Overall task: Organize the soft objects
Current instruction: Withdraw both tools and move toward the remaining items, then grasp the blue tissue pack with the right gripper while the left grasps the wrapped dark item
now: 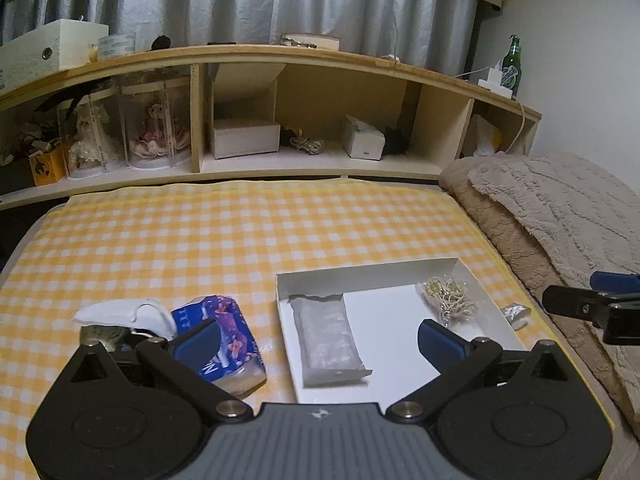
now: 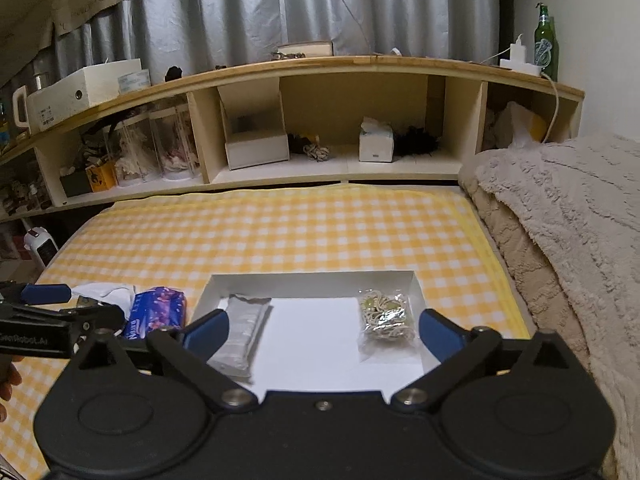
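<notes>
The right gripper (image 2: 322, 330) hovers with jaws spread wide over a white tray (image 2: 312, 280) holding a clear packet (image 2: 244, 328) at nine o'clock and a bagged cord (image 2: 386, 314) at three. A blue tissue pack (image 2: 158, 312) lies just outside the tray at nine o'clock, beside the left gripper (image 2: 60, 308).

Bed (image 1: 200, 232) (checked sheet): tray (image 1: 400, 276), tissue pack (image 1: 236, 332), mask (image 1: 116, 310).

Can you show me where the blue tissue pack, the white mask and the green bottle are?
Blue tissue pack (image 1: 228, 332): left wrist view, on its flowery top.
White mask (image 1: 112, 311): left wrist view, on its flat cloth middle.
Green bottle (image 2: 545, 42): right wrist view, on its glass body.
</notes>
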Demonstrator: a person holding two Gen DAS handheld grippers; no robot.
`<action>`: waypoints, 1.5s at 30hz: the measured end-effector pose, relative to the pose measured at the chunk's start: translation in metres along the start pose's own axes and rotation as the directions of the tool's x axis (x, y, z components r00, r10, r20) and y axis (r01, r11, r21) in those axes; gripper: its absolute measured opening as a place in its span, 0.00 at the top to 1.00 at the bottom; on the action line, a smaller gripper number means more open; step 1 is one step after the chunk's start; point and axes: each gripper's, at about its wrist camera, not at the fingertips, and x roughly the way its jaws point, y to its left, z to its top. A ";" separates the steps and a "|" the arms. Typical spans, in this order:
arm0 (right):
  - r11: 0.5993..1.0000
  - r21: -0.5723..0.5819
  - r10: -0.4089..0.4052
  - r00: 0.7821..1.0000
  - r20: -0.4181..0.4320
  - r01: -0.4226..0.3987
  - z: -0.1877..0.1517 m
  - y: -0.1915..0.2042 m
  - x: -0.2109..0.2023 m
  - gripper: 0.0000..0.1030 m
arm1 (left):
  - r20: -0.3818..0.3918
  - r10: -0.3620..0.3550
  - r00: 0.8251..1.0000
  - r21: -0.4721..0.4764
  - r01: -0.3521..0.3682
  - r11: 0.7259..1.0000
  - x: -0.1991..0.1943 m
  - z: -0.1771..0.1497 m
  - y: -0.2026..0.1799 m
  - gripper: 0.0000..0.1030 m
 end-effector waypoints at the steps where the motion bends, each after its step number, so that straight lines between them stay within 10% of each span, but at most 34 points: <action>1: 1.000 0.000 -0.006 1.000 0.007 0.006 -0.002 0.003 -0.003 0.00 | 0.005 0.002 1.000 0.000 -0.002 1.000 -0.003 -0.001 0.002 0.00; 26: 0.999 -0.017 0.037 0.995 0.091 -0.035 -0.025 0.085 0.003 0.00 | 0.145 0.079 0.986 0.025 -0.084 0.996 -0.043 -0.018 0.096 0.00; 37: 0.998 -0.022 0.062 0.994 0.090 -0.060 -0.022 0.126 0.039 0.00 | 0.048 0.180 0.983 -0.081 -0.176 0.981 -0.015 -0.025 0.154 0.00; 45: 0.996 -0.043 0.086 0.990 0.110 -0.082 -0.014 0.152 0.073 0.00 | -0.148 0.084 0.985 -0.252 -0.119 0.960 0.020 -0.062 0.170 0.00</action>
